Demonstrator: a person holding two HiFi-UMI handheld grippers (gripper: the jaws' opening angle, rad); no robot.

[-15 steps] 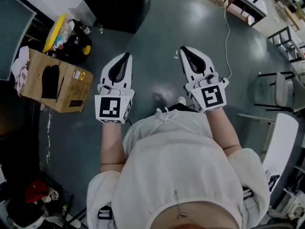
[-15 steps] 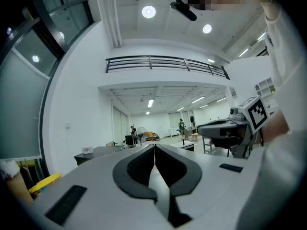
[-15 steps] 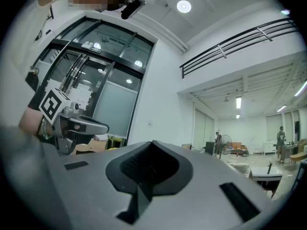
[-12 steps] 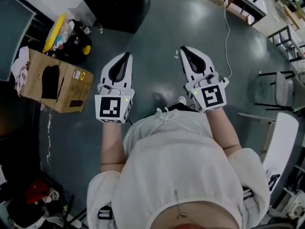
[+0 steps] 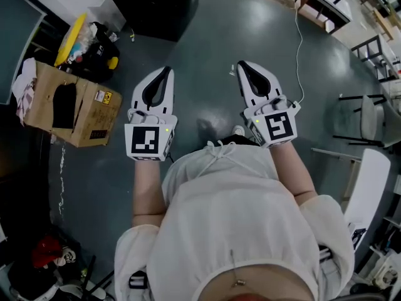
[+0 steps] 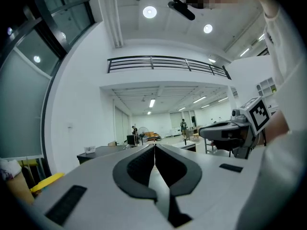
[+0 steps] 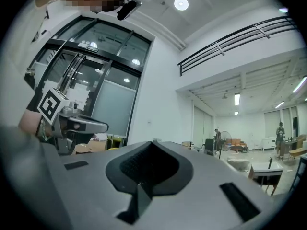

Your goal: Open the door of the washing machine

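No washing machine can be made out in any view. In the head view both grippers are held level in front of the person's white-clad body, above a dark grey floor. My left gripper is shut, jaws meeting in a point with nothing between them; its own view shows the jaws closed against an open hall. My right gripper is also shut and empty, its jaws touching. Each gripper shows at the edge of the other's view: the right gripper and the left gripper.
A cardboard box sits on the floor at the left, with a yellow-lidded bin of clutter behind it. A black cabinet stands ahead. A white cable runs across the floor; chairs stand at the right.
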